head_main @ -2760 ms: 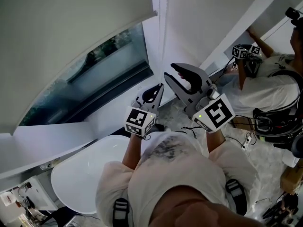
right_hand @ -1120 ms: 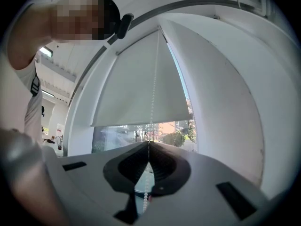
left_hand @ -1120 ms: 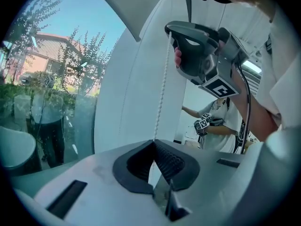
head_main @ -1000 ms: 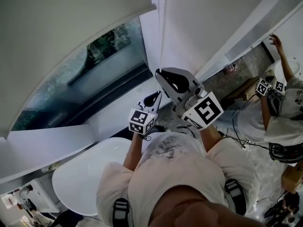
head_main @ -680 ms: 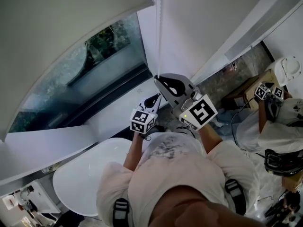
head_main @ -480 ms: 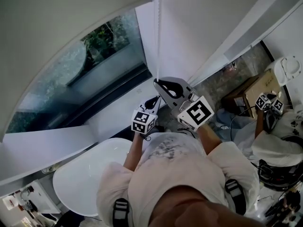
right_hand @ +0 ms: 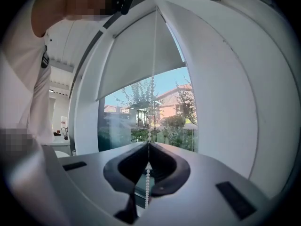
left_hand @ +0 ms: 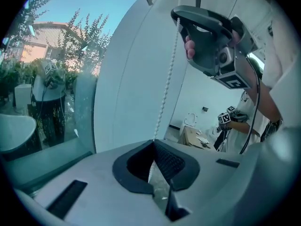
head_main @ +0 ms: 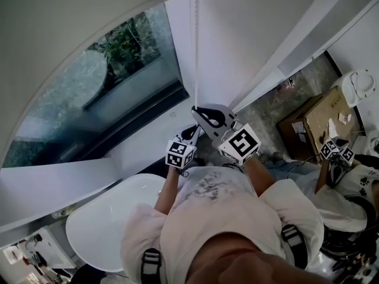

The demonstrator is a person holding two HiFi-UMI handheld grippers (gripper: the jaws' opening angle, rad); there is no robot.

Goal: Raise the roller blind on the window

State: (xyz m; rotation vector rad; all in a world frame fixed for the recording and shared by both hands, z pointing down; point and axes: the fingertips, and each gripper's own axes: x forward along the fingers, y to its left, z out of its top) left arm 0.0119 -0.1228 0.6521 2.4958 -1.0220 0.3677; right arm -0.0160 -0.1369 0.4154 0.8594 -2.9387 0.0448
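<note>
The grey roller blind (head_main: 71, 28) hangs over the upper part of the window (head_main: 112, 76); its lower edge runs across the right gripper view (right_hand: 136, 60). A white bead chain (head_main: 196, 46) drops straight down beside the frame. My right gripper (head_main: 196, 109) is shut on that chain (right_hand: 151, 107), which passes between its closed jaws (right_hand: 148, 144). Just below it, my left gripper (head_main: 192, 129) is shut too, and the chain (left_hand: 167, 84) runs from the right gripper (left_hand: 177, 17) down into its tips (left_hand: 153, 142).
A white tub (head_main: 106, 218) lies below the window sill at the lower left. At the right, another person (head_main: 340, 182) holds grippers near a cardboard box (head_main: 314, 123) and a toilet (head_main: 358, 87). A white wall (head_main: 249, 34) stands right of the chain.
My right gripper has come down along the chain towards the left one. The blind's lower edge has risen and more glass shows. The person at the right has moved lower.
</note>
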